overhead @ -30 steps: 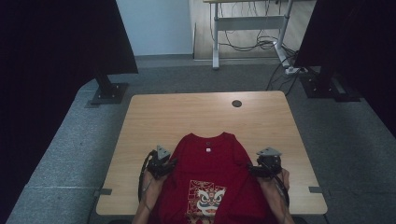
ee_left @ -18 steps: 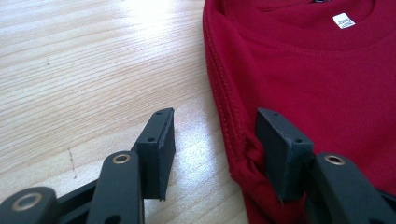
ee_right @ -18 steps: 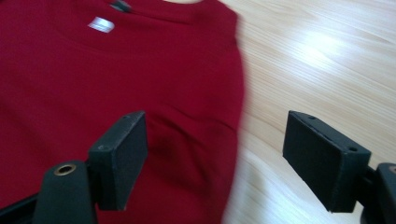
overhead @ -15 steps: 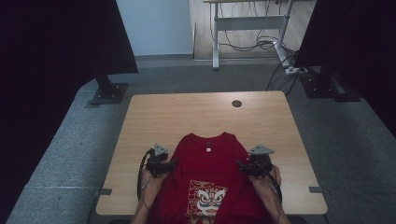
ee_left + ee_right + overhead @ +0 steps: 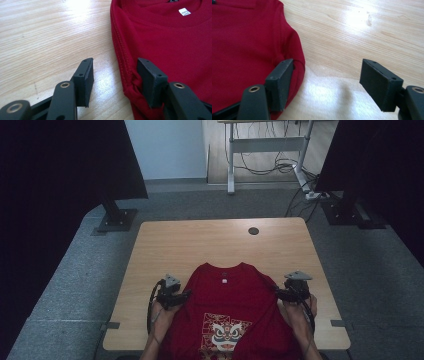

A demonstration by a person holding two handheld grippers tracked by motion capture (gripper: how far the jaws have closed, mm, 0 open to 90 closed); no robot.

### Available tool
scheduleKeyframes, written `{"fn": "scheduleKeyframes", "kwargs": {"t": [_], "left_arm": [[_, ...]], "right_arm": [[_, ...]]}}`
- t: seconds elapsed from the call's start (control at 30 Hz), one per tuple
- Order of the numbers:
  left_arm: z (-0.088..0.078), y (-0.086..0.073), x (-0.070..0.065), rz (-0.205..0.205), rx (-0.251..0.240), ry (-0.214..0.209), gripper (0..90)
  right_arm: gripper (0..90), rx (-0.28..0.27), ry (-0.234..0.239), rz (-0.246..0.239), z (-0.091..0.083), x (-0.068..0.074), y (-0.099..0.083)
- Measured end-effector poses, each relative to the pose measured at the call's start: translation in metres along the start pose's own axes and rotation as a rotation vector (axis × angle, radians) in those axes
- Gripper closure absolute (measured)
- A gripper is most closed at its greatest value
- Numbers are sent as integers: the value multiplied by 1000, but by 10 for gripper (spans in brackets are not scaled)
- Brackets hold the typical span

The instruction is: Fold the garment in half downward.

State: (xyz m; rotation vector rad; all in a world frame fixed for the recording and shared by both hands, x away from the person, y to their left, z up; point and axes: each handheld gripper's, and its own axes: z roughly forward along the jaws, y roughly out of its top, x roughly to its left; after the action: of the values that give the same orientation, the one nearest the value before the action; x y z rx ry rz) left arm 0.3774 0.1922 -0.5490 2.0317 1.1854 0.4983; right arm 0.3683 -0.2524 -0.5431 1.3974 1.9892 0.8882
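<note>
A red T-shirt [image 5: 230,300] with a lion print lies flat on the near half of the wooden table [image 5: 200,245], collar away from me. My left gripper [image 5: 186,294] sits at its left shoulder. In the left gripper view the jaws [image 5: 115,62] stand open after just opening, the right one against the bunched seam of the shirt [image 5: 170,37]. My right gripper [image 5: 278,292] is at the right shoulder. Its jaws [image 5: 327,62] have just been closing but stand wide apart. The left jaw lies on the shirt's rounded edge [image 5: 244,37], with bare wood between them.
A round cable hole [image 5: 253,230] is in the table's far right part. Dark panels on floor stands [image 5: 117,217] flank the table at both far corners. A desk frame with cables [image 5: 270,165] stands behind. The shirt's hem hangs over the near edge.
The right gripper swung in toward the shirt half a second ago and has since come back out to the right. The left gripper has stayed at the left shoulder.
</note>
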Motion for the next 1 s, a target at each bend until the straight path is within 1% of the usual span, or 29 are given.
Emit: {"fn": "scheduleKeyframes", "kwargs": {"t": [0.07,0.1,0.13,0.17,0.2,0.23,0.27,0.3,0.33,0.37,0.4,0.43,0.47,0.5,0.53,0.57,0.6,0.63,0.67,0.7,0.73,0.77,0.8,0.83,0.87,0.9,0.93,0.97,1.0], "left_arm": [[-2,2,-1,1,4,-12,468],[-2,2,-1,1,4,-12,466],[-4,4,-2,-7,-3,-28,466],[-4,4,-2,-7,-3,-28,461],[-5,6,-4,-14,-9,-48,461],[-5,7,-4,-17,-8,-55,461],[-5,7,-4,-17,-8,-55,462],[-4,8,-6,-20,6,-60,462],[0,8,-6,-27,32,-62,494],[0,8,-6,-27,32,-62,556],[0,8,-6,-27,32,-62,556],[0,6,-5,-25,40,-67,648],[0,6,-5,-25,40,-67,684],[0,6,-5,-25,40,-67,684],[0,6,-5,-25,40,-67,684],[-4,7,-4,-4,30,-58,684],[-4,7,-4,-4,30,-58,783],[-4,7,-4,-4,30,-58,783],[-9,9,-1,-1,-14,-37,783],[-9,9,-1,-1,-14,-37,819],[-14,10,2,-5,-42,-22,819],[-14,10,2,-5,-42,-22,826],[-25,12,10,-22,-99,-5,829],[-25,12,10,-22,-99,-5,830],[-25,12,10,-22,-99,-5,830],[-25,12,10,-22,-99,-5,830],[-37,12,17,-41,-150,-3,830],[-43,13,21,-43,-167,13,830],[-43,13,21,-43,-167,13,830]], "right_arm": [[286,-30,33,2,-7,3,1],[286,-30,33,2,-7,3,1],[291,-39,41,3,-8,4,3],[291,-39,41,3,-8,4,3],[311,-56,62,-5,-10,7,6],[344,-61,93,-22,-9,12,10],[344,-61,93,-22,-9,12,10],[367,-58,108,-38,-8,15,11],[412,-43,122,-78,-4,22,13],[412,-43,122,-78,-4,22,13],[412,-20,134,-132,3,30,14],[604,13,100,-195,9,36,13],[604,13,100,-195,9,36,13],[604,23,77,-220,10,38,13],[651,23,77,-220,10,38,13],[651,23,77,-220,10,38,13],[651,23,77,-220,10,38,13],[651,20,45,-222,8,37,13],[807,20,45,-222,8,37,13],[807,20,45,-222,8,37,13],[840,-9,53,-176,3,28,15],[840,-9,53,-176,3,28,15],[849,-27,96,-95,-2,17,15],[849,-27,96,-95,-2,17,15],[849,-35,112,-76,-4,15,14],[849,-35,112,-76,-4,15,14],[849,-60,218,31,-11,5,15],[846,-59,220,39,-12,2,15],[846,-59,220,39,-12,2,15]]}}
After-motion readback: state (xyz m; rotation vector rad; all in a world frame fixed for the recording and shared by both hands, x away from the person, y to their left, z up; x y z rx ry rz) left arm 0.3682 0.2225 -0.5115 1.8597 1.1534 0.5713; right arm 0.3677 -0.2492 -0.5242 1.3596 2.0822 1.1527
